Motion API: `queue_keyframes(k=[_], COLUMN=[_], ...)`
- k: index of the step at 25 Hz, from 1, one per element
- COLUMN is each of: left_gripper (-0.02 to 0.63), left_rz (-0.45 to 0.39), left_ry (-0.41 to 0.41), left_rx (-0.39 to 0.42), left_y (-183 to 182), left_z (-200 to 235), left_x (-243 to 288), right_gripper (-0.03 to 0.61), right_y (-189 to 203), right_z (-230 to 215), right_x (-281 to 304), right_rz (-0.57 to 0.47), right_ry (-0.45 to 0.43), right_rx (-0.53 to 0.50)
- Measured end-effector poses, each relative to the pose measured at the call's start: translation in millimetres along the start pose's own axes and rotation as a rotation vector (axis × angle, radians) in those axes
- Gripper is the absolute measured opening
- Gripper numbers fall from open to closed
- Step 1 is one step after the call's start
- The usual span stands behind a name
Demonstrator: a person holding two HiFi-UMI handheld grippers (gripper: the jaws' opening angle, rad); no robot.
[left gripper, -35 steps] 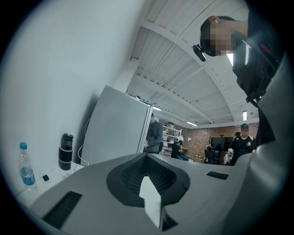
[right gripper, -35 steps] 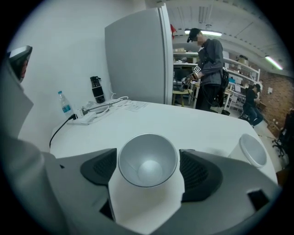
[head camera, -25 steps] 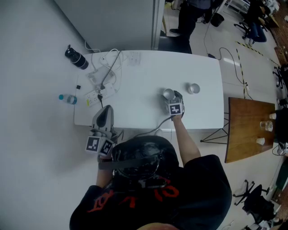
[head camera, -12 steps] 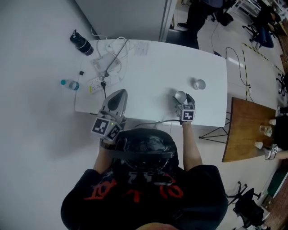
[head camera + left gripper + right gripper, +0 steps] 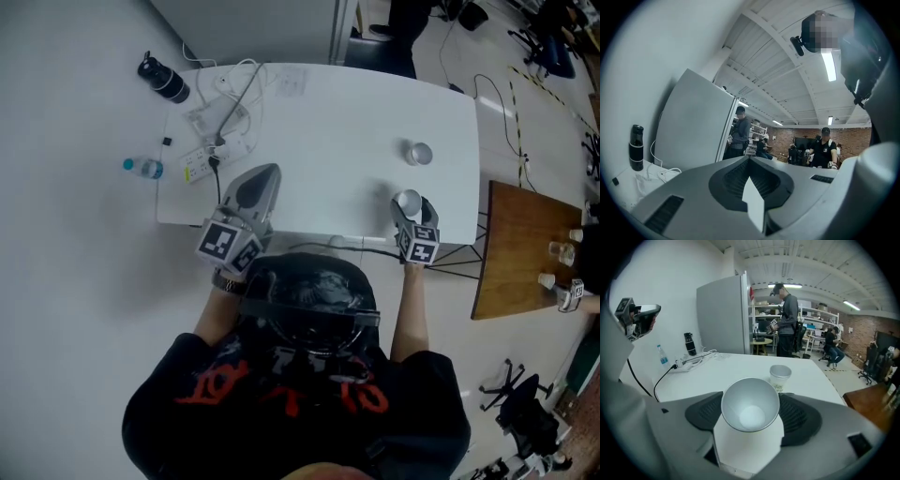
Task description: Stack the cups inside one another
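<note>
The held cup (image 5: 750, 404) sits between the jaws of the right gripper (image 5: 410, 208), which are spread wide and clamp its sides. It is tipped with its mouth toward the gripper's camera. Its silver inside is bare, with nothing in it. The standing cup (image 5: 418, 153) is upright on the table (image 5: 328, 131), just beyond the held one and apart from it. Its rim is seen at too shallow an angle to judge, though it looks empty. A black bottle (image 5: 164, 80) and a water bottle (image 5: 142, 167) stand at the table's far left, and their contents cannot be made out.

The left gripper (image 5: 267, 174) is empty, its jaws closed to a point.

A second ago the held cup was out on the table, well to the left of the standing cup. Now it is nearer the person, at the table's near edge and almost in line with the standing cup. The left gripper, then off the near left corner, now reaches in over the table's near edge.

The person's head hides both wrists in the head view. The left gripper view looks level across the room and shows neither cup. Whether the held cup's base clears the table cannot be told for sure.
</note>
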State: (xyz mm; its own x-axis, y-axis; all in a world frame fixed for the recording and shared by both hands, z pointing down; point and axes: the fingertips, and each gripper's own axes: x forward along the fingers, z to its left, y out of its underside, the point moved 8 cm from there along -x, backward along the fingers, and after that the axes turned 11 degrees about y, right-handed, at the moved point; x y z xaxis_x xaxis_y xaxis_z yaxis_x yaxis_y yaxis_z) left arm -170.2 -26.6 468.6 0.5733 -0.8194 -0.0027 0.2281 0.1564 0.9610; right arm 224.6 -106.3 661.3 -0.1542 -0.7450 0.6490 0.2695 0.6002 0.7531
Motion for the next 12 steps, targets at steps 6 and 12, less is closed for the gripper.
queue_keyframes(k=[6,12], left_gripper=[0.005,0.005], left_rz=[0.017,0.020], left_ry=[0.052,0.063], left_rx=[-0.001,0.005], left_y=[4,0], left_z=[-7,-17], left_x=[18,29], right_gripper=[0.383,0.383], right_y=[-13,-63], right_z=[-33,-61], right_x=[-32,-67], right_rz=[-0.068,-0.210], right_ry=[0.075,0.110], right_rx=[0.034,0.048])
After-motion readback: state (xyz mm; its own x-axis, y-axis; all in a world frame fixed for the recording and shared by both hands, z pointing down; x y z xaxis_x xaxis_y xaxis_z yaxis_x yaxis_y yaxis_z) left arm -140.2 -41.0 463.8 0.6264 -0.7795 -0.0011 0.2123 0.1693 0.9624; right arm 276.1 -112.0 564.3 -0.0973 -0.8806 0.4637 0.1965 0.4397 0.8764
